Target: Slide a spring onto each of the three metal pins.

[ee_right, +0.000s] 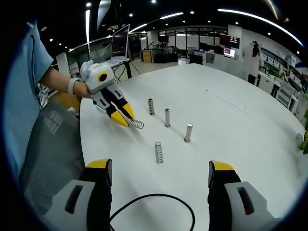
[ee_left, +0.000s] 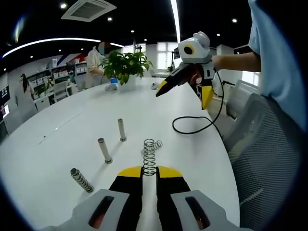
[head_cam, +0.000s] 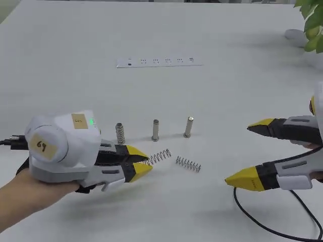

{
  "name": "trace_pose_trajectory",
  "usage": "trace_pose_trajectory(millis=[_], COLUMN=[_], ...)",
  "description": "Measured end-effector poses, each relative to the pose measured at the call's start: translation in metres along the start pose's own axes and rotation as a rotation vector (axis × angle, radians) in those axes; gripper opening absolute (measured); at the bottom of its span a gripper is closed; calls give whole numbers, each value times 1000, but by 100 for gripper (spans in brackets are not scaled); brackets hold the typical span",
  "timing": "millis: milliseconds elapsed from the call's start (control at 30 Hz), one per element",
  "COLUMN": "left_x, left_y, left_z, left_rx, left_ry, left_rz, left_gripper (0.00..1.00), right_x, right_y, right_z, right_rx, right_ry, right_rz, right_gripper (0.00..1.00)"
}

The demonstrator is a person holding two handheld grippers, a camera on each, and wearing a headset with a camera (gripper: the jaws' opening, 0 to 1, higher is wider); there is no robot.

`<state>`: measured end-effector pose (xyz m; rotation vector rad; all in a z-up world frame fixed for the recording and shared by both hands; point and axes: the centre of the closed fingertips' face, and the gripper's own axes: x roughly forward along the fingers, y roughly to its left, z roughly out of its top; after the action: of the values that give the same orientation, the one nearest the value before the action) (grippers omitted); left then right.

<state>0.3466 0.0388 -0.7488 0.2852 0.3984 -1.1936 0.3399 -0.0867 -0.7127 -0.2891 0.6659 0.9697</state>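
Slippage worries me most: my left claw (head_cam: 147,164) pinches a spring (head_cam: 160,156) by its end coils alone, jaws nearly shut, so it could twist or flick away as I tip it over the middle pin (head_cam: 155,130). A crooked approach might topple that pin. The left pin (head_cam: 120,133) already wears one, the right pin (head_cam: 189,127) is bare, and a loose spring (head_cam: 188,164) lies on the worktop (head_cam: 75,65) nearby. The left claw sits low and level, pointing right. My right claw (head_cam: 237,154) hovers wide open and empty, well apart.
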Motion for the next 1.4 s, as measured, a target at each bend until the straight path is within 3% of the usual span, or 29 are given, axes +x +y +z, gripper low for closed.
trace_pose_trajectory(millis=[300, 400, 800, 1067, 1167, 1400], left_x=[-14, -17, -24, -28, -29, -32], left_y=[-10, -18, -42, -46, -47, -49], left_z=[14, 13, 12, 19, 21, 25], left_rx=[-72, -43, -58, -48, -42, -33], left_ry=[-88, -77, -97, -116, -119, -130], left_rz=[9, -8, -40, -52, -57, -63], left_gripper=[2, 2, 2, 2, 2, 2], right_x=[4, 6, 12, 18, 20, 28], right_y=[9, 15, 39, 54, 64, 74], right_z=[23, 27, 34, 44, 46, 46], right_rx=[-59, -73, -100, -118, -126, -155], right_ry=[3, 6, 30, 37, 50, 84], right_rz=[53, 82, 197, 277, 332, 384], right_gripper=[77, 73, 68, 62, 58, 48])
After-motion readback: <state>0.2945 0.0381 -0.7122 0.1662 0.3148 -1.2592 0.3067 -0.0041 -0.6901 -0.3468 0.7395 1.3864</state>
